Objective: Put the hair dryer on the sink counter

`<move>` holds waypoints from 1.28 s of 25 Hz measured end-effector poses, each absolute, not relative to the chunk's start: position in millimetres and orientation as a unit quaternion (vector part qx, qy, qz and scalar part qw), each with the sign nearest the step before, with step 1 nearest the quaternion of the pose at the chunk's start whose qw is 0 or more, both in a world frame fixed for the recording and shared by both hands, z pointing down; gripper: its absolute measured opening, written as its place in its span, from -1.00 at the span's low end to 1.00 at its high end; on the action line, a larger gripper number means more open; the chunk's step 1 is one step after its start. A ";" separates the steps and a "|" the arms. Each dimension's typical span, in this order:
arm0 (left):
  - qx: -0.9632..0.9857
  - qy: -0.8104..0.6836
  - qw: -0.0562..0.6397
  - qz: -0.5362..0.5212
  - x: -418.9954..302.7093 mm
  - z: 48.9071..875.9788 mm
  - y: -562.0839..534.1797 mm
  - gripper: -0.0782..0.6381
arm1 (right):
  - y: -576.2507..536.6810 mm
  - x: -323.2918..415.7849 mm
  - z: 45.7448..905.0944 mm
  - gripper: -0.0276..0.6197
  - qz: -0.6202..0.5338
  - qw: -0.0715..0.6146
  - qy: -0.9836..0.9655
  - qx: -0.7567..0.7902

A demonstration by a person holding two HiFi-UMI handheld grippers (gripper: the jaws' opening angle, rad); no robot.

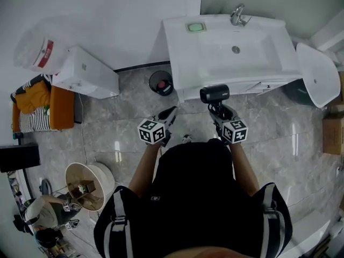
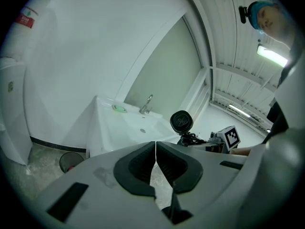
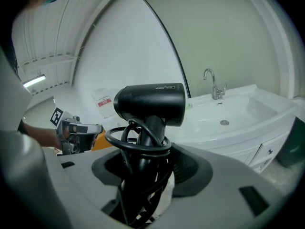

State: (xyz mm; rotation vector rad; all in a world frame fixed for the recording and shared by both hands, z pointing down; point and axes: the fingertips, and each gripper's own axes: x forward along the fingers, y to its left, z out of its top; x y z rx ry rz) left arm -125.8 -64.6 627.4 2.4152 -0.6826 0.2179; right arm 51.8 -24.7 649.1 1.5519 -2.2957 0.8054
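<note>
A black hair dryer (image 1: 214,93) (image 3: 149,104) with its cord coiled round the handle stands upright in my right gripper (image 1: 219,112) (image 3: 145,175), whose jaws are shut on the handle. It hangs just in front of the white sink counter (image 1: 183,42) (image 3: 238,128), near the front edge. From the left gripper view the hair dryer (image 2: 181,121) shows to the right, beside the sink counter (image 2: 107,123). My left gripper (image 1: 166,117) (image 2: 155,162) is shut with nothing in it, held over the floor left of the right one.
A tap (image 1: 238,15) and a green soap dish (image 1: 195,27) sit at the back of the basin. A small black bin (image 1: 161,82) stands on the floor left of the cabinet. A white toilet lid (image 1: 318,74) is at right, a white box (image 1: 86,73) at left.
</note>
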 end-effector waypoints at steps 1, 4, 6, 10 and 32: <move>0.912 -0.260 0.307 0.083 -131.3 629.1 -66.6 -0.73 | -25.5 48.6 650.1 0.00 0.277 0.127 -0.789 0.533; 0.908 -0.270 0.309 0.080 -144.6 629.7 -73.1 -0.73 | -30.1 40.4 648.2 0.00 0.275 0.132 -0.792 0.528; 0.907 -0.275 0.310 0.077 -148.4 628.2 -77.9 -0.73 | -35.9 39.0 647.2 0.00 0.271 0.138 -0.796 0.524; 0.903 -0.286 0.312 0.079 -151.6 629.3 -84.5 -0.73 | -51.9 39.9 647.3 0.00 0.269 0.139 -0.801 0.517; 0.862 -0.390 0.320 0.054 -106.0 617.3 -159.8 -0.73 | -177.0 80.6 655.8 0.00 0.280 0.173 -0.848 0.415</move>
